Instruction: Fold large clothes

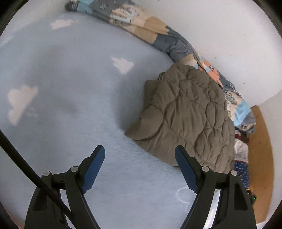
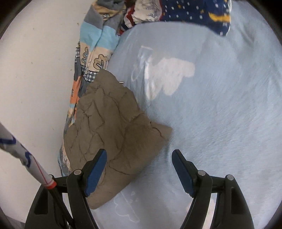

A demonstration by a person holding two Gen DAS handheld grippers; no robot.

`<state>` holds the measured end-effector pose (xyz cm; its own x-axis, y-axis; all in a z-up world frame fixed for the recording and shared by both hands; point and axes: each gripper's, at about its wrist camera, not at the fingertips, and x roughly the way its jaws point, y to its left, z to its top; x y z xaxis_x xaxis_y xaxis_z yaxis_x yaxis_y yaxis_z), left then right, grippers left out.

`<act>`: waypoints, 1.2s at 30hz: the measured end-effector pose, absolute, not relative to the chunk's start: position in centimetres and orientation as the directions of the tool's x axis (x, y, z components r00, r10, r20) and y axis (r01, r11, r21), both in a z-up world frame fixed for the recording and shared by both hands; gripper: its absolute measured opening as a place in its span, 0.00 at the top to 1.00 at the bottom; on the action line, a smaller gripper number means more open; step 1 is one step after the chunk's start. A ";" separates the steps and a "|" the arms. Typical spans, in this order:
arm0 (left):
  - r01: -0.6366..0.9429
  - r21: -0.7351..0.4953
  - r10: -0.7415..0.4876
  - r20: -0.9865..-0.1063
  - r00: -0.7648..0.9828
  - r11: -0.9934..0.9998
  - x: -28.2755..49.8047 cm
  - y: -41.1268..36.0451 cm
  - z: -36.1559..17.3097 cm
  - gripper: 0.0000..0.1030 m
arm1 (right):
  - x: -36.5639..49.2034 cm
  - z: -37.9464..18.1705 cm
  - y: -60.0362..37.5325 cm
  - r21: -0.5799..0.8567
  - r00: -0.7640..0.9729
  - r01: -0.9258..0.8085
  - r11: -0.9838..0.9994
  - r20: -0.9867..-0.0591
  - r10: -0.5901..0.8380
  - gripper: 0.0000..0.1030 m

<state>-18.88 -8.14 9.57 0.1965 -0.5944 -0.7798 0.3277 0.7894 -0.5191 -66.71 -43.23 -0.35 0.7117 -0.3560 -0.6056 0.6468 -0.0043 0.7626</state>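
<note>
A folded brown quilted jacket point(image 1: 186, 112) lies on the light blue bed sheet point(image 1: 70, 70) against the wall side. It also shows in the right wrist view point(image 2: 112, 126). My left gripper point(image 1: 140, 153) is open and empty, above the sheet just left of the jacket's near edge. My right gripper point(image 2: 139, 156) is open and empty; its left finger point(image 2: 97, 169) hangs over the jacket's near part, its right finger over bare sheet.
A patchwork blanket point(image 1: 158, 30) runs along the white wall point(image 1: 229, 44), also in the right wrist view point(image 2: 95, 45). A dark blue dotted cloth point(image 2: 197, 14) and other clothes are heaped at the bed's far end. A wooden bed frame point(image 1: 260, 149) shows beyond.
</note>
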 end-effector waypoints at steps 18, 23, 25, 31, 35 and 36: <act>0.105 -0.726 -0.731 -0.657 0.187 0.679 -15.0 -11.9 3.1 0.22 | -64.0 -6.0 -45.0 0.871 0.781 0.456 -0.184 -0.491 -0.387 0.19; 0.128 -0.724 -0.732 -0.651 0.200 0.678 -14.4 -12.7 2.9 0.21 | -63.9 -7.4 -46.5 0.882 0.796 0.429 -0.196 -0.471 -0.380 0.18; 0.153 -0.708 -0.723 -0.661 0.201 0.689 -14.4 -13.1 3.1 0.21 | -63.5 -7.6 -46.9 0.878 0.797 0.443 -0.183 -0.479 -0.369 0.19; 0.422 -0.383 -0.538 -0.767 0.350 0.822 -16.8 -17.0 6.9 0.53 | -60.6 -3.7 -46.8 0.718 0.660 0.696 -0.004 -0.643 -0.388 0.54; 0.509 -0.188 -0.448 -0.769 0.455 0.840 -18.8 -19.0 8.5 0.57 | -56.2 0.5 -44.9 0.410 0.451 0.891 0.197 -0.743 -0.494 0.60; 0.511 -0.183 -0.446 -0.769 0.457 0.840 -18.8 -19.1 8.5 0.58 | -55.5 1.0 -44.3 0.353 0.417 0.909 0.224 -0.750 -0.514 0.61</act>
<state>-18.78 -19.07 8.54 0.4571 -0.4461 -0.7694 0.5112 0.8397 -0.1832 -55.47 -44.34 1.03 0.4174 -0.5136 -0.7496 0.9086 0.2236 0.3528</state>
